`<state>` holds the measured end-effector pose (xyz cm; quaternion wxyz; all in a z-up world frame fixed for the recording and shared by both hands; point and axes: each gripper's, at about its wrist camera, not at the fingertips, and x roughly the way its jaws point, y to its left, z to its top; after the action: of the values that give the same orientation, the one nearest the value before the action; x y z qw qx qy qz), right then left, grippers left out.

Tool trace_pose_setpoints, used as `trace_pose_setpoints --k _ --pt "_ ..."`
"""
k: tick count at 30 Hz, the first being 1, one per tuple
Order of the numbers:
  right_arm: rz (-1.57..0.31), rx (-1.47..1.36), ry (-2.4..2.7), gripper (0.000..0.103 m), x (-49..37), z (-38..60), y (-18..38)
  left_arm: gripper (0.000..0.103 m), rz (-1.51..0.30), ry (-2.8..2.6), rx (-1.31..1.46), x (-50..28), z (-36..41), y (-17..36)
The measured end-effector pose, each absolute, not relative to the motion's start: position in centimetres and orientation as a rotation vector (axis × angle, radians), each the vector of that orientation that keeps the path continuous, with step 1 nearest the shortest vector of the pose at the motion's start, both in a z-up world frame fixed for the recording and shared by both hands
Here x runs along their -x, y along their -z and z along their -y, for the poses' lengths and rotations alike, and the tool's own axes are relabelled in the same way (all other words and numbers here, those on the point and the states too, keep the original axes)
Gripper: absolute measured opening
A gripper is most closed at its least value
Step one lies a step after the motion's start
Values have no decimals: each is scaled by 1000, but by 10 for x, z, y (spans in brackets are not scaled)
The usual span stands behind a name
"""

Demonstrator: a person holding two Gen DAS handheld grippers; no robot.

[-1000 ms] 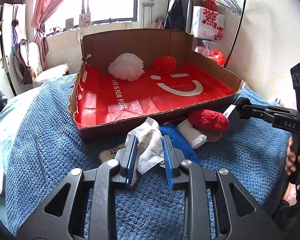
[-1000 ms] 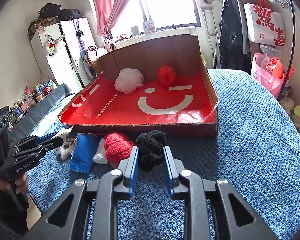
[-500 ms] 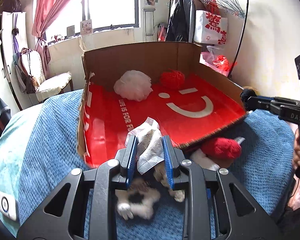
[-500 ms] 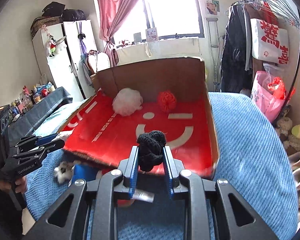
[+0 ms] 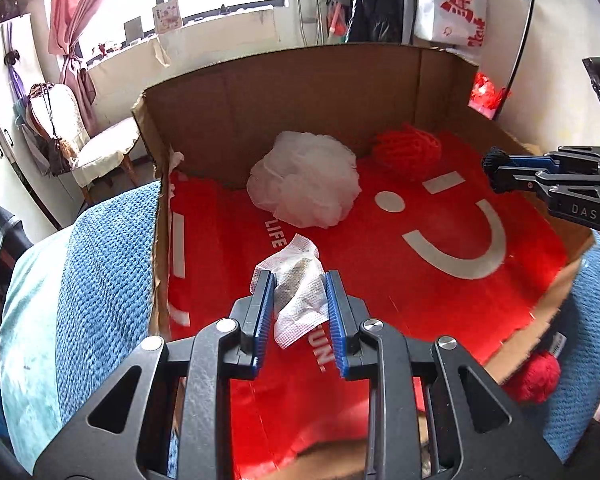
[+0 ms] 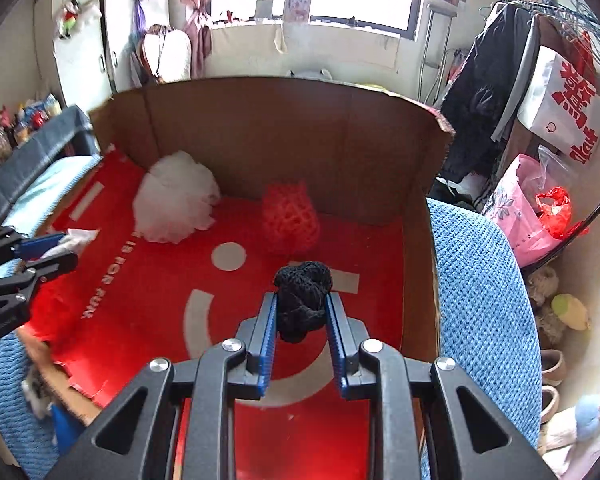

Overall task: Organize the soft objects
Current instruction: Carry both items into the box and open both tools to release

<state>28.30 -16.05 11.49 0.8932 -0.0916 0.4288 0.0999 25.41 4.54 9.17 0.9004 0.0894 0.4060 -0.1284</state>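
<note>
The left gripper is squeezed shut on a white mesh cloth and holds it up over the near left part of the red cardboard box; the right gripper is pinched tight on a black knit ball above the near right part of the box. At the far side of the box a white fluffy pouf sits on the left; a red net ball sits just to its right. The box rests on a blue blanket; a red knit thing lies outside by the near right corner.
</note>
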Motion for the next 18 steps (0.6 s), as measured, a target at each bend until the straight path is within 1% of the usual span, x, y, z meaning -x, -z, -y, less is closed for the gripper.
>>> trace_pose_setpoints --k 10,18 --pt "-1060 195 -176 26 -332 163 -87 24 -944 251 -212 -299 -41 -71" --pt "-1103 220 -149 26 -343 163 -77 24 -1007 263 -187 -315 -43 -63"
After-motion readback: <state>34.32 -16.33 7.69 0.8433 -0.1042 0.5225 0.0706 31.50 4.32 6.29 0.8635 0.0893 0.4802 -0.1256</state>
